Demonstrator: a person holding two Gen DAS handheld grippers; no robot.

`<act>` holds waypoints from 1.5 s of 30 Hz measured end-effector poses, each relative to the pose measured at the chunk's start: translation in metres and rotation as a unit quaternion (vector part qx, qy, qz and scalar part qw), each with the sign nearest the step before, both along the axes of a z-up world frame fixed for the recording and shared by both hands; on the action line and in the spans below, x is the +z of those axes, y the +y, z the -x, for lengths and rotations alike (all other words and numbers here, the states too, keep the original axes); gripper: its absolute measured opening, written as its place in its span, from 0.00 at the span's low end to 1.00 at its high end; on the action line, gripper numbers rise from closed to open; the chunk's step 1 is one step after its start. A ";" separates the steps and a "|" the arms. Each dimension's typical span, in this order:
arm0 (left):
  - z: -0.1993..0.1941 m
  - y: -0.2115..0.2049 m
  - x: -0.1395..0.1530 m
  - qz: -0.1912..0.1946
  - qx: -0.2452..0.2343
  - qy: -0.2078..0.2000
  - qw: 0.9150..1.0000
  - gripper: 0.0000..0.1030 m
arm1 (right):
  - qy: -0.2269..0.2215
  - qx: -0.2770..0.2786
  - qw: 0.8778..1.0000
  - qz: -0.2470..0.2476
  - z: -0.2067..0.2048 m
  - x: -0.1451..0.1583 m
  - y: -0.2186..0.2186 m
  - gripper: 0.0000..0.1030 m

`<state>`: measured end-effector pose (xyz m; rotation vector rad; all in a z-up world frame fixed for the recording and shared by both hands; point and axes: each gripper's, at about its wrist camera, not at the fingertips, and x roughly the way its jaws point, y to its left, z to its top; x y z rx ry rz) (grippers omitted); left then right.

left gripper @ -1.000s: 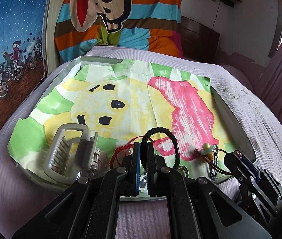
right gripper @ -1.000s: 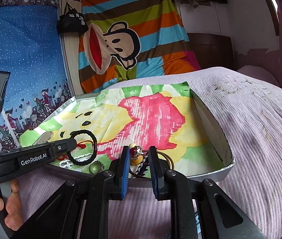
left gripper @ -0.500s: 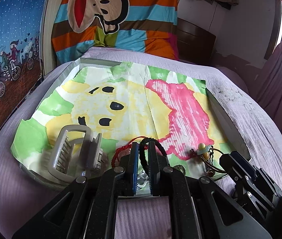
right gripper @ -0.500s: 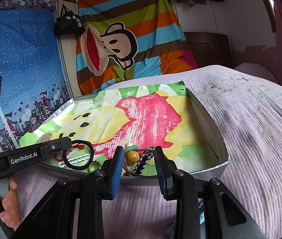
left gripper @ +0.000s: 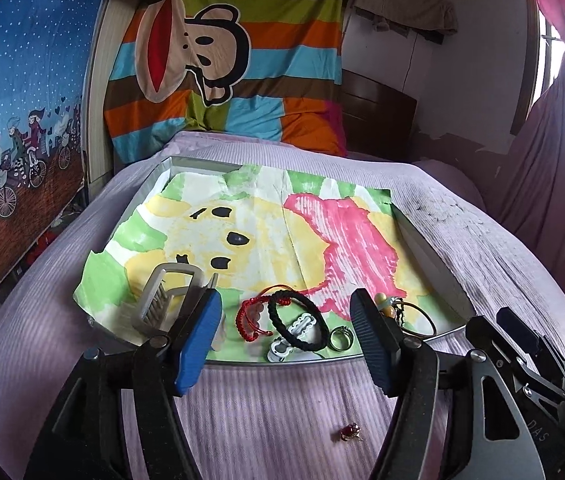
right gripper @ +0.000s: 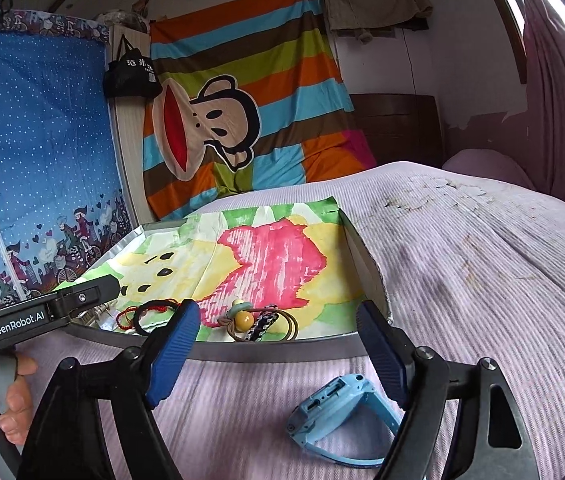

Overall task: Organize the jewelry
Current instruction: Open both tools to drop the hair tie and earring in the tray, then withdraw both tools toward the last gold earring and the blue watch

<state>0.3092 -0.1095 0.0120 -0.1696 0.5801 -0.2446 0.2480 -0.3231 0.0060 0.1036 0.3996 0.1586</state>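
Both tools are opening and hold nothing: left tool (left gripper: 286, 326), right tool (right gripper: 278, 338). The black braided bracelet (left gripper: 297, 325) lies in the tray (left gripper: 434, 256) on the bed. It looks light and soft; better to pinch one side of the cord.

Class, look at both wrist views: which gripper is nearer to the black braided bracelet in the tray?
Left. The left gripper, jaws opening, frames the black braided bracelet without touching it. The right gripper, also opening, is further right, by the beaded hair ties.
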 end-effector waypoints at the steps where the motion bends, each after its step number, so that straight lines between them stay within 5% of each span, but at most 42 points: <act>1: 0.004 0.001 0.001 0.000 0.003 -0.001 1.000 0.63 | -0.002 0.000 1.000 -0.004 0.004 0.001 -0.002 0.83; 6: 0.027 0.009 0.010 0.006 0.010 -0.018 1.000 0.71 | -0.023 0.004 1.000 0.004 0.025 0.011 -0.004 1.00; 16: 0.080 0.024 0.023 -0.011 0.020 -0.066 0.998 0.92 | -0.053 -0.005 0.999 0.002 0.065 0.023 -0.006 1.00; 25: 0.116 0.020 0.016 -0.026 0.015 -0.080 0.996 0.93 | -0.027 -0.045 0.998 0.025 0.093 0.008 -0.017 1.00; 45: 0.117 0.009 -0.014 -0.038 -0.011 -0.020 0.999 0.95 | 0.027 -0.060 0.996 0.060 0.094 -0.012 -0.016 1.00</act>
